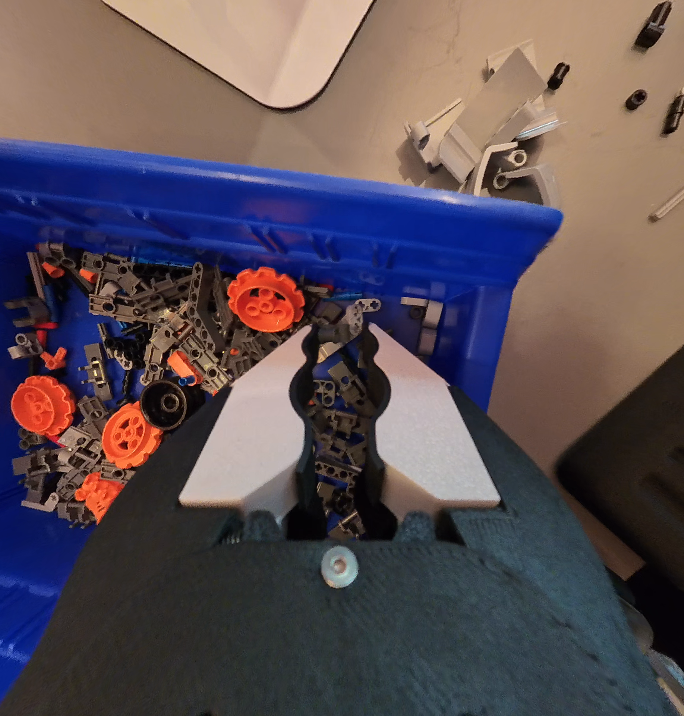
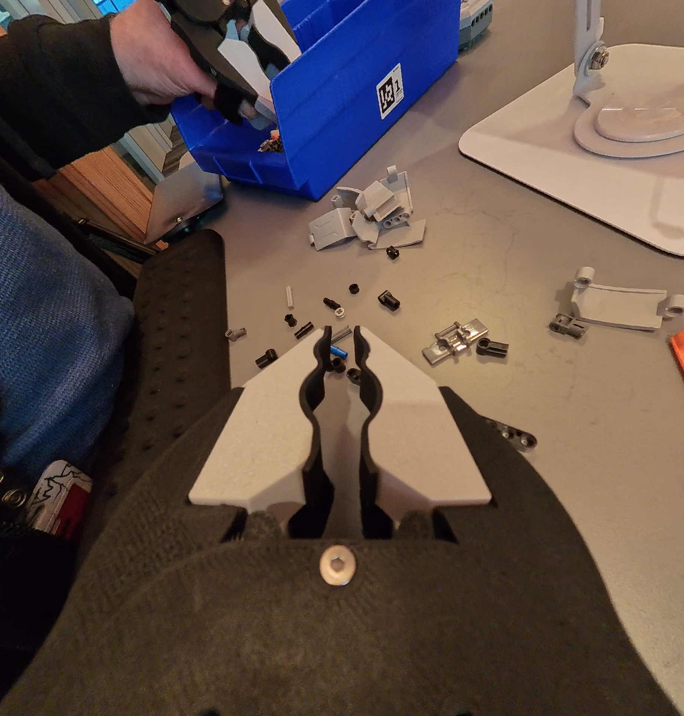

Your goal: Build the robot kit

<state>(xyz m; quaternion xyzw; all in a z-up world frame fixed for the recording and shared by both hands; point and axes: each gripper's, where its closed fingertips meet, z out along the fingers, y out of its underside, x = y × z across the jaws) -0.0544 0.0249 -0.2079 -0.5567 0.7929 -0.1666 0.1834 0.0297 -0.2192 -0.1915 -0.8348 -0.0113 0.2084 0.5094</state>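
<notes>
So we've got the left gripper (image 1: 338, 329) down inside the blue bin (image 1: 255, 201), tips pinched on a light grey angled connector piece (image 1: 354, 315) sitting on top of the pile near the bin's far wall. The grip looks shallow, just the very tips, so it could easily twist out or drag a neighbour along, since dark grey beams (image 1: 185, 310) and an orange wheel (image 1: 266, 299) are tangled right beside it. Our right gripper (image 2: 340, 333) hovers low over the grey table (image 2: 526, 503), fingers parted a little and holding nothing, right above a blue pin (image 2: 338, 351) and small black connectors (image 2: 337, 362). Dropping that one carelessly could scatter those bits. The pile of light grey panels (image 2: 367, 221) near the bin could also get bumped.
</notes>
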